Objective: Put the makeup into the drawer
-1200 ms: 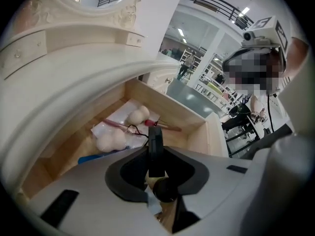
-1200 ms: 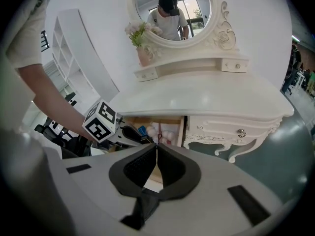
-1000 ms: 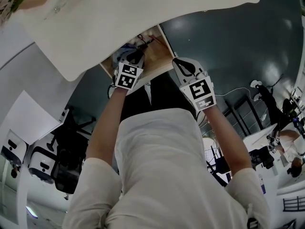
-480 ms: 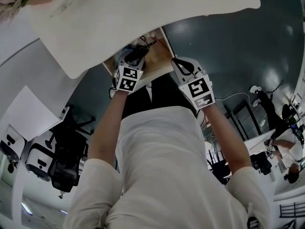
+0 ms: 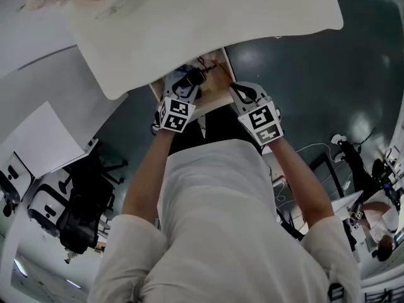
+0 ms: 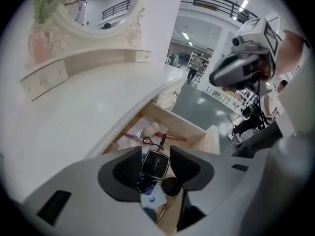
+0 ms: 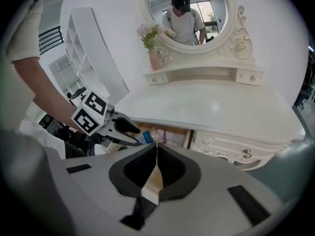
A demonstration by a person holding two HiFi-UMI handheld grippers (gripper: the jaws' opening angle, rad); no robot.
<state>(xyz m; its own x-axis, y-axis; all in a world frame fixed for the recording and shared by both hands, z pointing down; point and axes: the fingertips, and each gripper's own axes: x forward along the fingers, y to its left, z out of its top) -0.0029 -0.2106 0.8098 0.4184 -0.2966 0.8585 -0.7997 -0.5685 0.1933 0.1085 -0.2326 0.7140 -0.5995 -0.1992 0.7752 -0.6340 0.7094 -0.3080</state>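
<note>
The vanity's wooden drawer (image 6: 212, 137) stands pulled out and holds makeup. A black square compact (image 6: 155, 164) lies in it beside a round black case (image 6: 171, 186), a blue packet (image 6: 150, 199), a pink brush (image 6: 129, 136) and a pale sponge (image 6: 151, 128). My left gripper (image 6: 156, 151) hovers above the compact. Its jaws have just been opening and stand open. The compact shows in the gap below them, untouched by the pads. My right gripper (image 7: 156, 147) is shut on the drawer's front edge (image 7: 150, 183). In the head view both grippers, left (image 5: 189, 81) and right (image 5: 235, 88), sit at the drawer (image 5: 218, 103).
The white vanity top (image 7: 211, 107) overhangs the drawer, with a round mirror (image 7: 187, 14), a shelf with small knobbed drawers (image 7: 202, 75) and a pink flower vase (image 7: 155, 58) behind. Office chairs (image 5: 76, 219) and dark floor (image 5: 303, 74) surround the person.
My left gripper has lifted a little away from the drawer's contents. The right gripper stays at the drawer front. The head view has shifted slightly.
</note>
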